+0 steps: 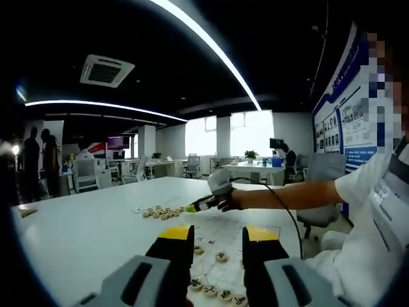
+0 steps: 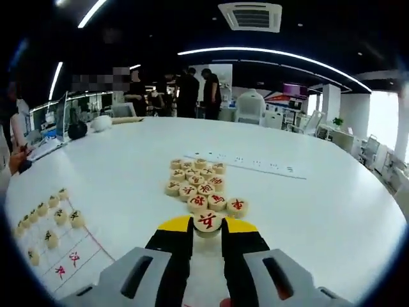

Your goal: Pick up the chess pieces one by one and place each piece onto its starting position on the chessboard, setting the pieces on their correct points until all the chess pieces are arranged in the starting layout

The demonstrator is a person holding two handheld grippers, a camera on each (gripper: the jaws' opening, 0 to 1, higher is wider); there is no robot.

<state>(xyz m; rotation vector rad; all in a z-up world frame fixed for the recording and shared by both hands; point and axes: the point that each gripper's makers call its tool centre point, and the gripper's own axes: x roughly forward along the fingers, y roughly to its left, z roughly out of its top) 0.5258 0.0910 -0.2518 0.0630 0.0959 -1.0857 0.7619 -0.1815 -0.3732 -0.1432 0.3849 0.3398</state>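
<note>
White worktop [image 2: 332, 211] carrying a loose cluster of pale wooden chess pieces [image 2: 197, 182] with red characters, seen in the right gripper view just ahead of the right hand-held gripper [image 2: 208, 225]. Its yellow-tipped black jaws are closed on one round piece [image 2: 208, 221] bearing a red character, held at the near edge of the cluster and touching or nearly touching the neighbouring discs. The chessboard [image 2: 64, 249] lies flat at lower left of that view, with black-character pieces [image 2: 52, 216] set in a row along its far edge. In the left gripper view, the left hand-held gripper [image 1: 217, 235] holds its jaws apart and empty above the chessboard [image 1: 223, 233], where further placed pieces [image 1: 216, 293] sit between and below the jaws. The same cluster [image 1: 161, 212] lies beyond, where the person's outstretched arm [image 1: 287, 195] brings the right hand-held gripper [image 1: 199, 205] to it.
</note>
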